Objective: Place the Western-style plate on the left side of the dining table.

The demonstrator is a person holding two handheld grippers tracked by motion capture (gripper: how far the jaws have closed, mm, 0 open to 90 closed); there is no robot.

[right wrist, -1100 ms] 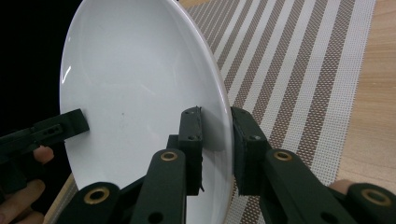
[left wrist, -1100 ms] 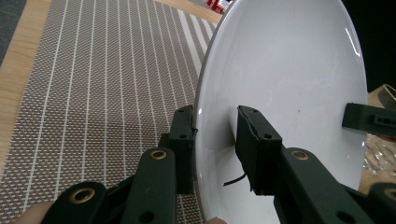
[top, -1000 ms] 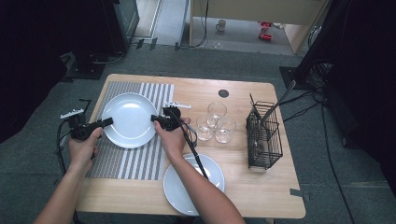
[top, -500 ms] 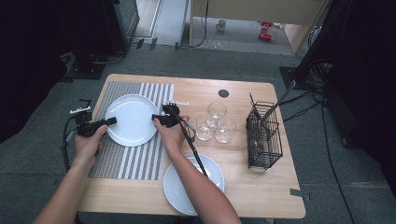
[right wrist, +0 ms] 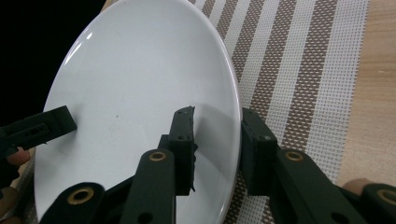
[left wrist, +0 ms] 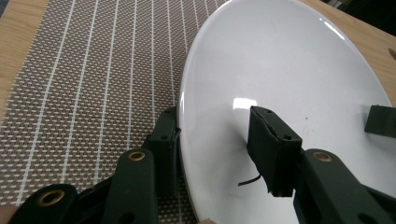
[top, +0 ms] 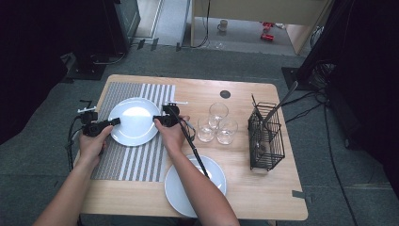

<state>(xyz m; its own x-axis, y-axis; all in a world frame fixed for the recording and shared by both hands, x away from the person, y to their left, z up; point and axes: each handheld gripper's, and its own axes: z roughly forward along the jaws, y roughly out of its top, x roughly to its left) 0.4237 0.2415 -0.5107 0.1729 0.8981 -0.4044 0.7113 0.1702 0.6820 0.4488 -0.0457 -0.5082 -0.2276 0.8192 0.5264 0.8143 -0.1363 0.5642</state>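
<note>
Left gripper (top: 114, 122) and right gripper (top: 156, 119) are straddling opposite rims of the round white ceramic plate (top: 135, 117), jaws having just been opening, pads parted.

Left of centre, a white plate (top: 134, 121) lay on the striped mat (top: 136, 129); the left gripper (top: 114, 122) and right gripper (top: 155, 119) flanked its rim, jaws just opening.

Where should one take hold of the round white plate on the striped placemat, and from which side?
At its thin raised rim, from two opposite sides. The round white plate lies flat on the striped placemat, so only the edge fits between jaws. The left gripper and right gripper already straddle it, one jaw above, one below, having just been opening.
</note>
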